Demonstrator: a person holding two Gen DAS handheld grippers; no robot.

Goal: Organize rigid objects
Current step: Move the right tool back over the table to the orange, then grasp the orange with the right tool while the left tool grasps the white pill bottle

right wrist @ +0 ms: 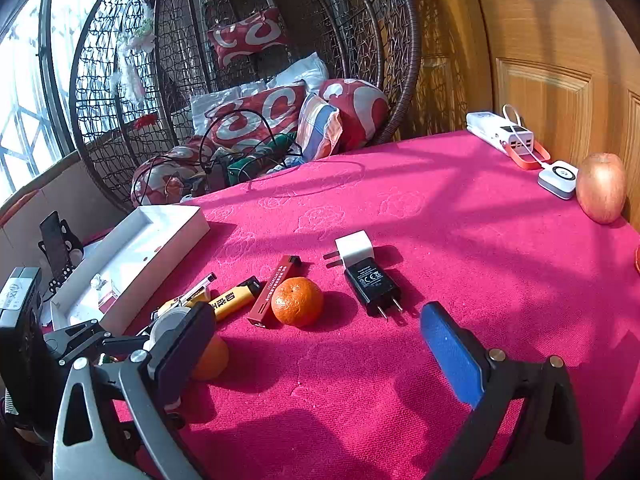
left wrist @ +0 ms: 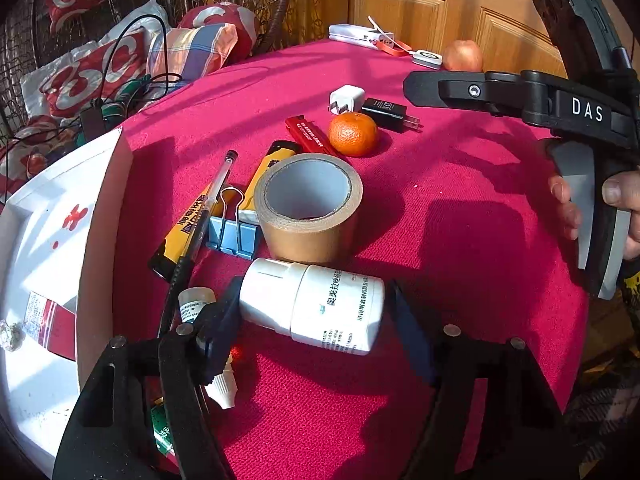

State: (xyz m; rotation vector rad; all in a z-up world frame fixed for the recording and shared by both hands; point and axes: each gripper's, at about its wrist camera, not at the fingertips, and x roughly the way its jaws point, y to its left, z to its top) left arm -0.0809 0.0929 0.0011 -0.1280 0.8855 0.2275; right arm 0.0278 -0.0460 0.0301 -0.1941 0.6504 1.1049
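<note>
A white pill bottle (left wrist: 316,308) lies on its side on the red tablecloth, between the open fingers of my left gripper (left wrist: 316,332), which do not touch it. Behind it stand a brown tape roll (left wrist: 308,208), a blue binder clip (left wrist: 232,232), a pen (left wrist: 208,208) and a yellow utility knife (left wrist: 224,208). A white tray (left wrist: 52,280) sits at the left; it also shows in the right wrist view (right wrist: 132,264). My right gripper (right wrist: 320,344) is open and empty above the cloth, near a tangerine (right wrist: 297,301) and a black charger (right wrist: 374,286).
A red box (right wrist: 274,288), a white charger (right wrist: 354,248), a power bank (right wrist: 500,132), a small white device (right wrist: 558,178) and an apple (right wrist: 602,188) lie on the table. A small dropper bottle (left wrist: 196,304) lies by my left finger. A wicker chair with cushions (right wrist: 256,120) stands behind.
</note>
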